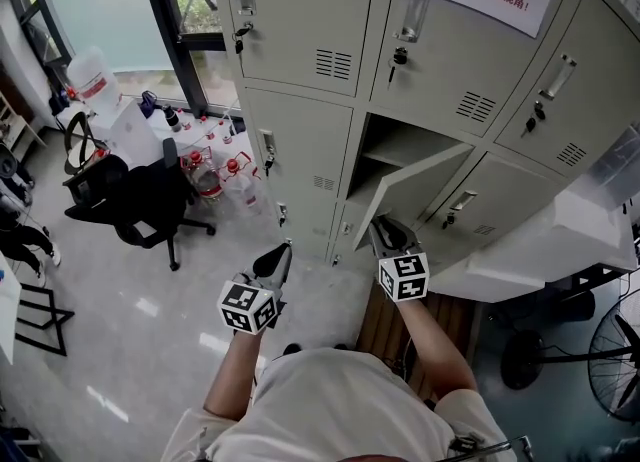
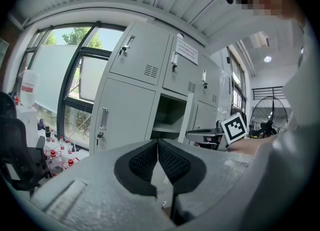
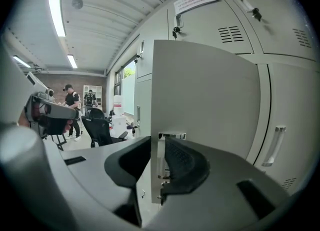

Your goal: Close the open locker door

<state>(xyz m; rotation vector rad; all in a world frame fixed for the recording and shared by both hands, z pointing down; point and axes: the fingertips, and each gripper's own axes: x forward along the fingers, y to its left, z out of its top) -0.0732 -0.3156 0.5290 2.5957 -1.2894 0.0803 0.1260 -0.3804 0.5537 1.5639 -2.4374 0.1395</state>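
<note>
The open locker door (image 1: 425, 185) swings out from the middle column of grey lockers, baring a compartment (image 1: 395, 145) with a shelf. My right gripper (image 1: 385, 235) is at the door's free edge. In the right gripper view the door (image 3: 205, 100) fills the centre, and its thin edge with the latch plate sits between the pads, with the right gripper (image 3: 159, 150) shut on it. My left gripper (image 1: 278, 260) hangs left of the door in free air. In its own view the left gripper (image 2: 158, 147) is shut on nothing, and the open compartment (image 2: 170, 117) lies ahead.
A black office chair (image 1: 150, 200) stands on the floor at the left, with several bottles (image 1: 215, 165) by the window. A white bench (image 1: 540, 250) juts out at the right with a fan (image 1: 610, 350) below it. Two people (image 3: 72, 107) stand far off.
</note>
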